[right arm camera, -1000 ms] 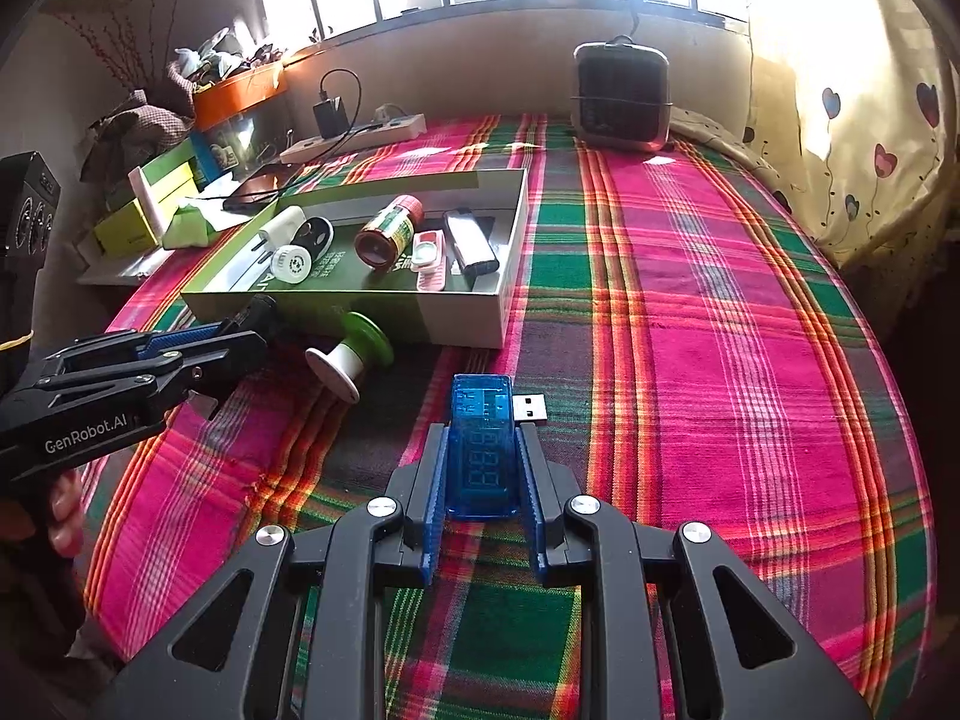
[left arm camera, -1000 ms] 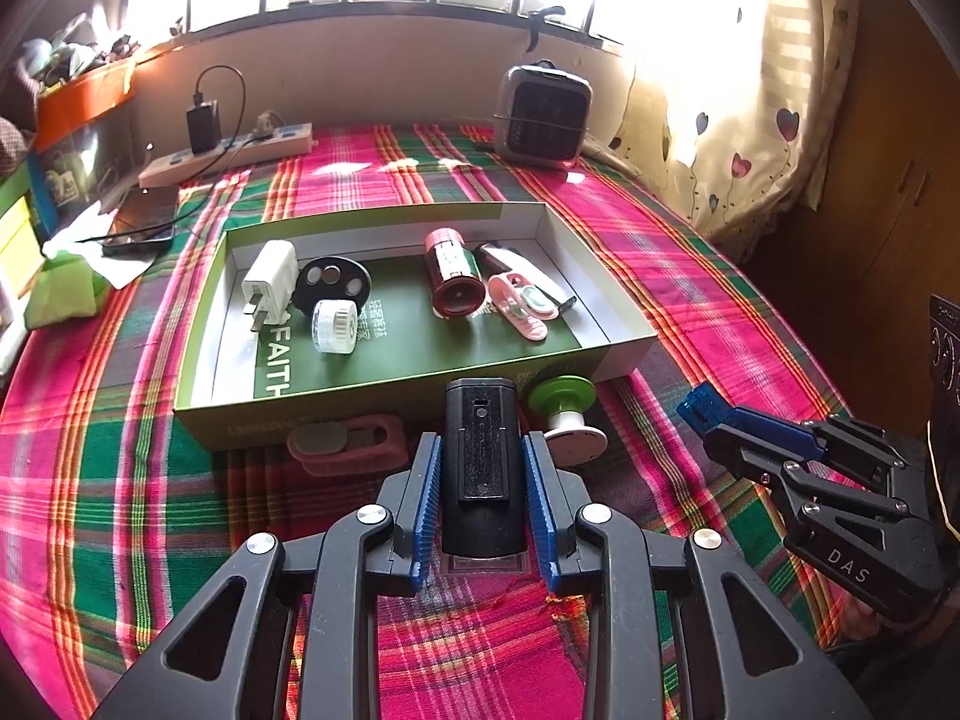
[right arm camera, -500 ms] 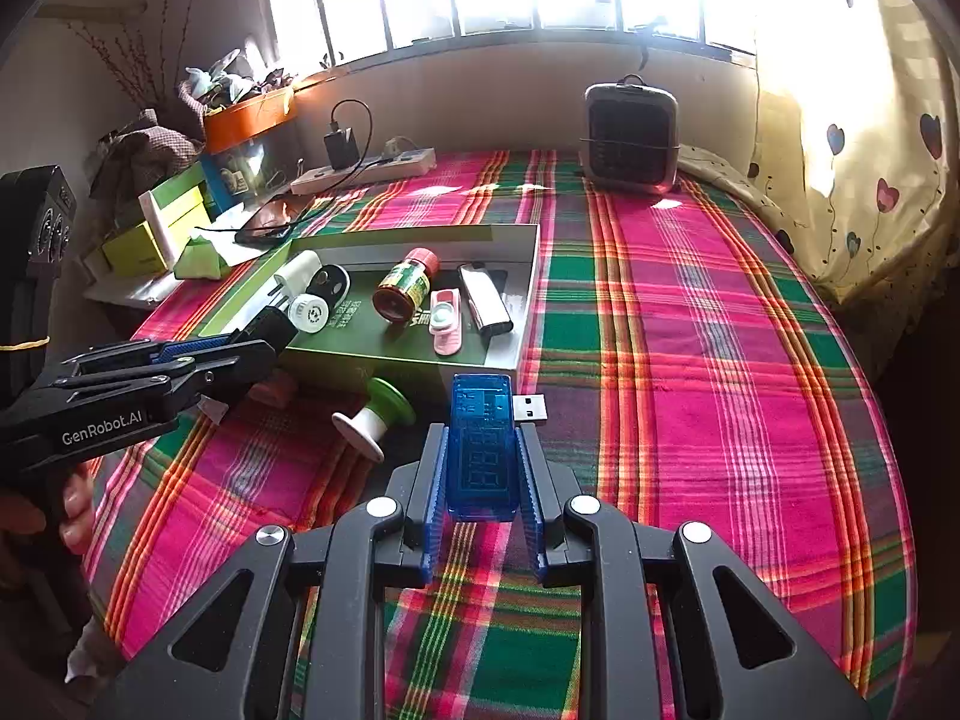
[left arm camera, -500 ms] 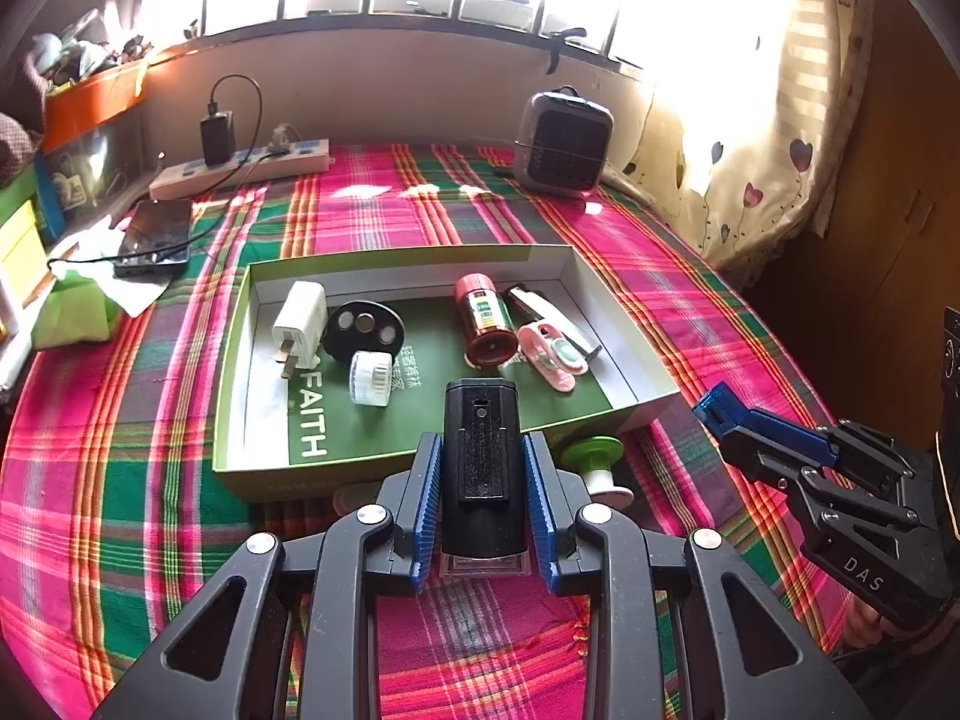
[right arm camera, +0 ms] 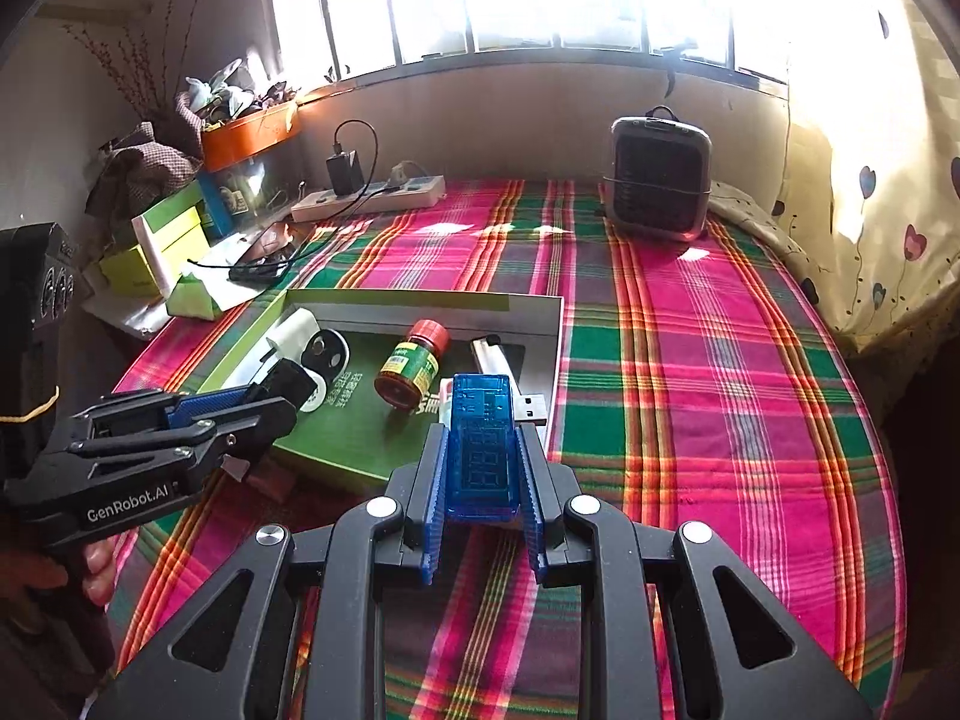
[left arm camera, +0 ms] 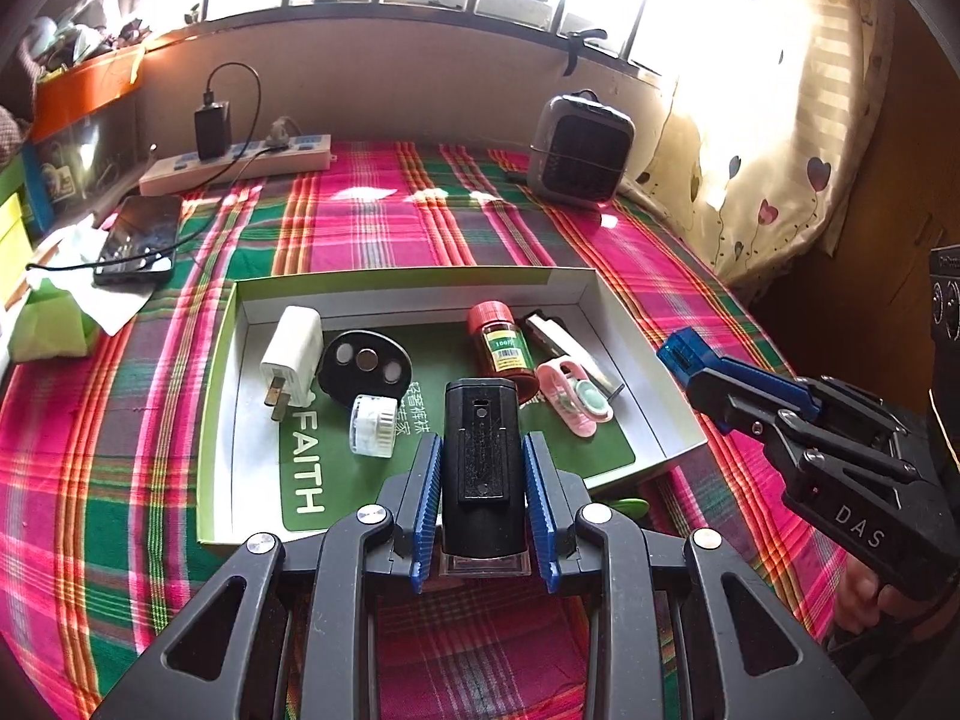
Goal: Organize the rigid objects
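Note:
My left gripper (left arm camera: 482, 462) is shut on a black rectangular device (left arm camera: 482, 450) and holds it above the near edge of the green-lined shallow box (left arm camera: 648, 408). The box holds a white plug (left arm camera: 291, 351), a black oval disc (left arm camera: 364, 363), a small white cap (left arm camera: 373, 425), a red-capped bottle (left arm camera: 503, 345), a pink clip (left arm camera: 573, 405) and a white lighter (left arm camera: 564, 339). My right gripper (right arm camera: 483, 459) is shut on a translucent blue USB meter (right arm camera: 482, 447), raised beside the box's right side (right arm camera: 555, 360). The left gripper also shows in the right wrist view (right arm camera: 264, 402).
A plaid cloth (right arm camera: 690, 360) covers the table. A small heater (right arm camera: 660, 186) stands at the back right. A power strip with charger (left arm camera: 240, 159) and a phone (left arm camera: 141, 237) lie at the back left, near green boxes (right arm camera: 162, 246). A green-topped piece (left arm camera: 630, 505) peeks out at the box's near edge.
Both grippers have risen and moved forward toward the box with their objects held. The black device now hangs over the box's near edge, and the USB meter is nearer the box's right side.

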The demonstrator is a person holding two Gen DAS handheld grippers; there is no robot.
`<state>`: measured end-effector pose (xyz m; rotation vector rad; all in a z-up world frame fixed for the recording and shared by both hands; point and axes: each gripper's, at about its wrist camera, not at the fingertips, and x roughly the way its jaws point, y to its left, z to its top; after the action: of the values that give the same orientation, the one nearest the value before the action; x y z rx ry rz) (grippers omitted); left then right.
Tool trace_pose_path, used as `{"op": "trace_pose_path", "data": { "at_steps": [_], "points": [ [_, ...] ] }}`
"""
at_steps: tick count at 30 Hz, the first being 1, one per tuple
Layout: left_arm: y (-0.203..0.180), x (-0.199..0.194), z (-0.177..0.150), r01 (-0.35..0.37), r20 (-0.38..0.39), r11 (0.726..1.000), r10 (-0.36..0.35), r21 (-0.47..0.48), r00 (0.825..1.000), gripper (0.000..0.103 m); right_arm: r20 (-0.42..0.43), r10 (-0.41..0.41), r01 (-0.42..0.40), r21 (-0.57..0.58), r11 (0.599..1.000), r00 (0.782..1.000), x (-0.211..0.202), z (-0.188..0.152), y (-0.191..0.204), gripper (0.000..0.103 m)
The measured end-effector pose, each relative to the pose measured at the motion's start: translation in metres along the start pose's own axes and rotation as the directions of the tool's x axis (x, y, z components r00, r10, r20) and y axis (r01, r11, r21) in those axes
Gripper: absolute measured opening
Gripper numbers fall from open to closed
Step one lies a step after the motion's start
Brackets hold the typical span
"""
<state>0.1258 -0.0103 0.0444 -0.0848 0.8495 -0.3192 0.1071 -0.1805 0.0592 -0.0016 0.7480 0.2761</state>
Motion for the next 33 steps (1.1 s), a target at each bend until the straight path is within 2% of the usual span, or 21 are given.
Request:
{"op": "trace_pose_path", "data": {
  "at_steps": [13, 33],
  "points": [
    [0.001, 0.022, 0.01, 0.001, -0.018, 1.0, -0.001, -0.009, 1.0, 0.026, -0.053, 0.002, -0.002, 0.007, 1.0, 0.999, 0.049, 0.027, -0.005, 0.023],
    [0.007, 0.044, 0.014, -0.016, -0.044, 1.0, 0.015, -0.02, 0.999, 0.026, -0.132, 0.001, 0.0, 0.005, 1.0, 0.991, 0.096, 0.042, -0.01, 0.023]
  ]
}}
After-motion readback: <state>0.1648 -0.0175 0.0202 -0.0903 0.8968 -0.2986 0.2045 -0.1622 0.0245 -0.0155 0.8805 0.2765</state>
